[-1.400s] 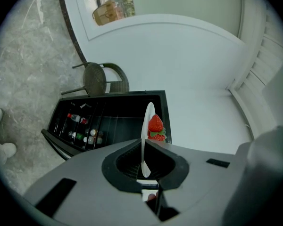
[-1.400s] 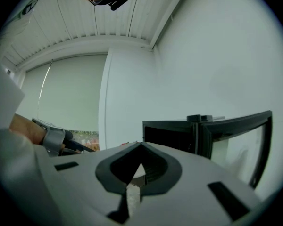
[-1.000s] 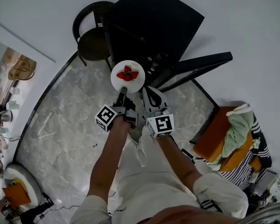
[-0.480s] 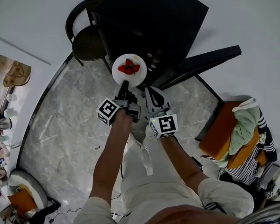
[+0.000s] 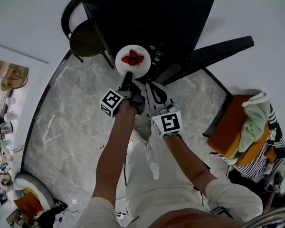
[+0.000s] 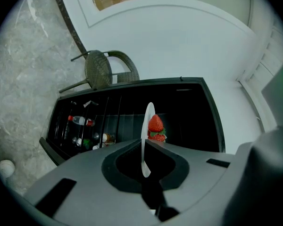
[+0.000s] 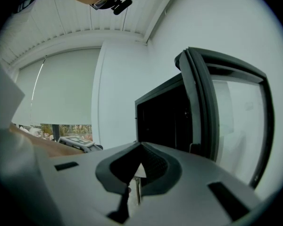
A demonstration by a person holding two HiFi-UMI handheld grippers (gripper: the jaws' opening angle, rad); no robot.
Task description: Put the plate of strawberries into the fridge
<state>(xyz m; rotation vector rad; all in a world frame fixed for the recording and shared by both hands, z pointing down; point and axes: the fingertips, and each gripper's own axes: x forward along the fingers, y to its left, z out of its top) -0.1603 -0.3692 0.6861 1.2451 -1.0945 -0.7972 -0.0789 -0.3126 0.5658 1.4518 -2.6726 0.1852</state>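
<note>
In front of the open black fridge, whose door stands out to the right, a dark round chair sits beside the cabinet. The left gripper is clamped on the near rim of the white plate, holding it at the fridge's mouth with the strawberries heaped on it. Just beside it, the right gripper has its jaws together on nothing. Bottles show in the fridge's dark interior, their labels too small to read.
</note>
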